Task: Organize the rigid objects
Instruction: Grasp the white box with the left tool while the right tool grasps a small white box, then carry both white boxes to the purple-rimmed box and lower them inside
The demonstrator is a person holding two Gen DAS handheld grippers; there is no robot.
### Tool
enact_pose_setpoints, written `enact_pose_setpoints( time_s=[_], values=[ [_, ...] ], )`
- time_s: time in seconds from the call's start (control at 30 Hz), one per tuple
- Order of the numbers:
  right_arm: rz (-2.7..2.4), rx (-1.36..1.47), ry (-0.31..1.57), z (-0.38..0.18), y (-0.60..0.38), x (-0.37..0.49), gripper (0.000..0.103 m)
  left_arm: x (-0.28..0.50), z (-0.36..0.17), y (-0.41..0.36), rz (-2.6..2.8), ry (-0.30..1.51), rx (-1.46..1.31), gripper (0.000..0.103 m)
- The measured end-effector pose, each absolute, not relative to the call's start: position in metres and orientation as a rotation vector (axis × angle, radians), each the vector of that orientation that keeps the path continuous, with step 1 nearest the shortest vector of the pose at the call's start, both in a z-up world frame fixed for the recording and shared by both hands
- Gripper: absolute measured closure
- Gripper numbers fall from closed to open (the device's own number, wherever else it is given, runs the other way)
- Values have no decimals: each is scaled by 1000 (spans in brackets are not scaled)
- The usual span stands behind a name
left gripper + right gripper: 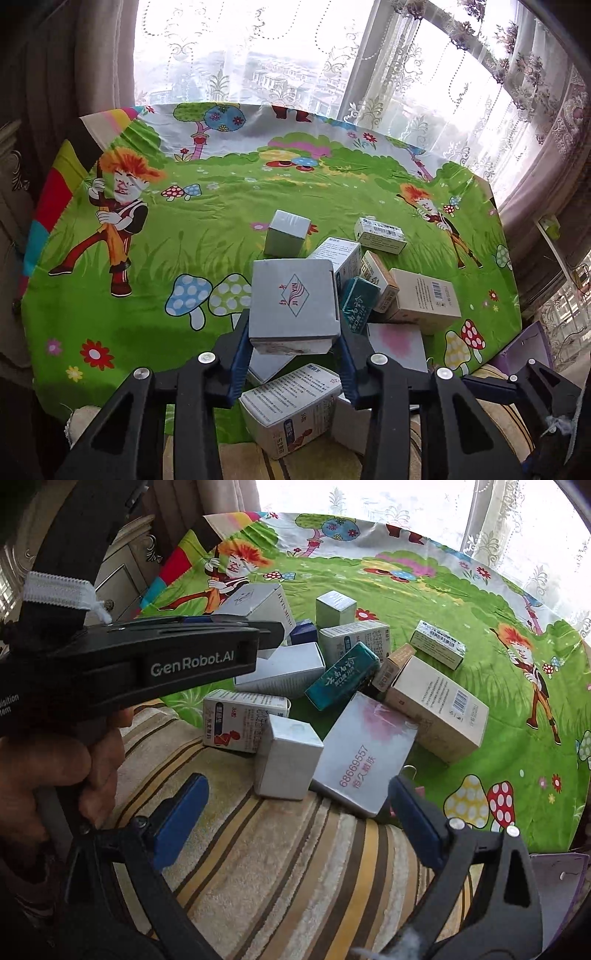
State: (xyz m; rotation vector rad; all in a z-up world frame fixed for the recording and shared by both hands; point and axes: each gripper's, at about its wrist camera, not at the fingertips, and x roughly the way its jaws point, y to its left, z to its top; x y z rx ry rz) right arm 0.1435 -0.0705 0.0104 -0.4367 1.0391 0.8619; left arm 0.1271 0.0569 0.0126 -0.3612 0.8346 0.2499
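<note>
My left gripper is shut on a white box with a diamond logo, its blue pads pressing both sides, above a pile of small cartons. The right wrist view shows that same left gripper and its white box at the pile's left. My right gripper stands open over a striped towel, nothing between its pads. Just ahead of it lie a small white box and a pink-and-white box. A teal box, a beige barcode box and a medicine carton lie beyond.
A bright green cartoon cloth covers the table. A silver cube and a green-white carton sit behind the pile. A purple box is at the right edge. Lace curtains and a window stand behind; a hand grips the left tool.
</note>
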Motion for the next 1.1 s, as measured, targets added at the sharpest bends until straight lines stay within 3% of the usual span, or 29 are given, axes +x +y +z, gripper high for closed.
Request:
enact_pose_setpoints(
  time_s=[0.2,0.4,0.47,0.53,1.1],
  values=[
    [851,-393,1083,-1,-55,157,12,110,18,62,257,781,-404,61],
    [860,-368,1136,-11,-52,163,36,106,15,67,265,773,-433,61],
    [861,-355,1151,-13,-54,165,52,105,16,65,264,770,-428,61],
    [869,-328,1154,-13,-57,167,59,103,17,63,261,766,-427,61],
    [823,-148,1041,33,-138,156,63,101,33,13,124,770,-422,61]
  ],
)
